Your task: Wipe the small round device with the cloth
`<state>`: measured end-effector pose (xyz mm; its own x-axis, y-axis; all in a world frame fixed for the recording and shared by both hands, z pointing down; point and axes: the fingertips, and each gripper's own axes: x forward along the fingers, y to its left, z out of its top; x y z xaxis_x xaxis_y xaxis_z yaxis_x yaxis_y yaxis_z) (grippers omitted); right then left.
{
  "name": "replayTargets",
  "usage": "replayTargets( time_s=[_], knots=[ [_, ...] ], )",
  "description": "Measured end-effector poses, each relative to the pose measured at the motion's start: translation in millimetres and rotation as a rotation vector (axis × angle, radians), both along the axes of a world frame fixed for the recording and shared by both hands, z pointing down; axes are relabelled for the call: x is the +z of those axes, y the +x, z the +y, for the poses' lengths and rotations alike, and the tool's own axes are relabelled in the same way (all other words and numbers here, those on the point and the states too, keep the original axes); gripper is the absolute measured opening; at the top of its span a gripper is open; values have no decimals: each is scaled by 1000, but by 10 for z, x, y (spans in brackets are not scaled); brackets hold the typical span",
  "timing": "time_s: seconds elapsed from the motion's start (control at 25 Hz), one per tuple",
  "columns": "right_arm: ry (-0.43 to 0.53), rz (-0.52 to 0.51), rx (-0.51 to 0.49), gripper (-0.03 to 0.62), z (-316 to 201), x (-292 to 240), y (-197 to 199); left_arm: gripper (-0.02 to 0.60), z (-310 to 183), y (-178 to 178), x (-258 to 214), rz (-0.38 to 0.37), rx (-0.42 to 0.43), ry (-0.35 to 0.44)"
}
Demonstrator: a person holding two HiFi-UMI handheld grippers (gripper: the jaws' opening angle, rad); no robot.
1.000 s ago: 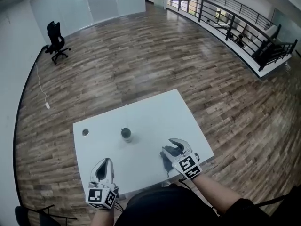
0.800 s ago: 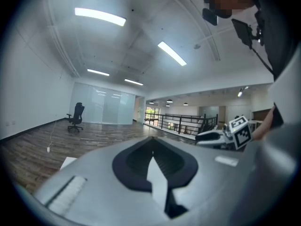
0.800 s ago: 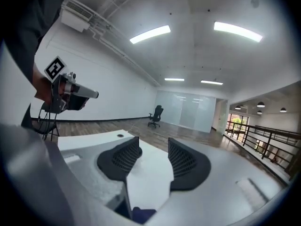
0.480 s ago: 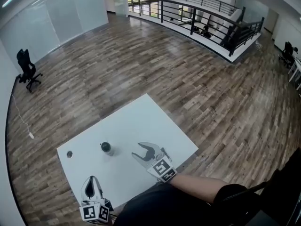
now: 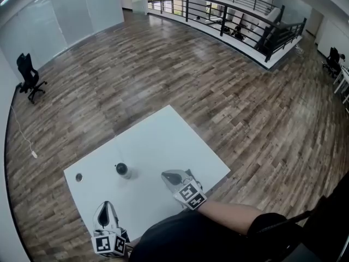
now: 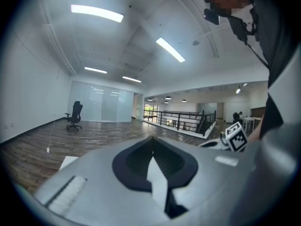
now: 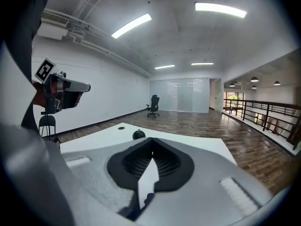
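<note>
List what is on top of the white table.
The small round device and a round grommet show on the table. The right gripper, jaws just closed on nothing visible, covers the near part; no cloth shows.

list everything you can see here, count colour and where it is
white rectangular table: one, white, on the wood floor
small round dark device: one, black, on the table, left of the right gripper, apart from it
round cable hole: one, grey, near the table's left corner
black office chair: one, black, far left of the room
black metal railing: one, black, along the floor's far edge
cloth: none that I can make out
left gripper: one, grey, at the table's near edge, jaws together, empty
right gripper: one, grey, over the table, jaws have just closed, nothing seen between them
</note>
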<state>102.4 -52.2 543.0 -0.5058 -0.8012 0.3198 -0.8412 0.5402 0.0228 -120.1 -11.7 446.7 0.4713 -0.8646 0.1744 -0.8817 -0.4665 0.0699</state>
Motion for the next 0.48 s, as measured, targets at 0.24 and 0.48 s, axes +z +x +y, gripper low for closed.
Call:
replayTargets(
  time_s=[0.24, 0.48],
  knots=[
    [1, 34, 11, 2, -34, 8, 11, 3, -85, 66, 2, -7, 31, -13],
    [-20, 19, 22, 2, -57, 49, 2, 3, -116, 102, 19, -10, 46, -39]
  ],
)
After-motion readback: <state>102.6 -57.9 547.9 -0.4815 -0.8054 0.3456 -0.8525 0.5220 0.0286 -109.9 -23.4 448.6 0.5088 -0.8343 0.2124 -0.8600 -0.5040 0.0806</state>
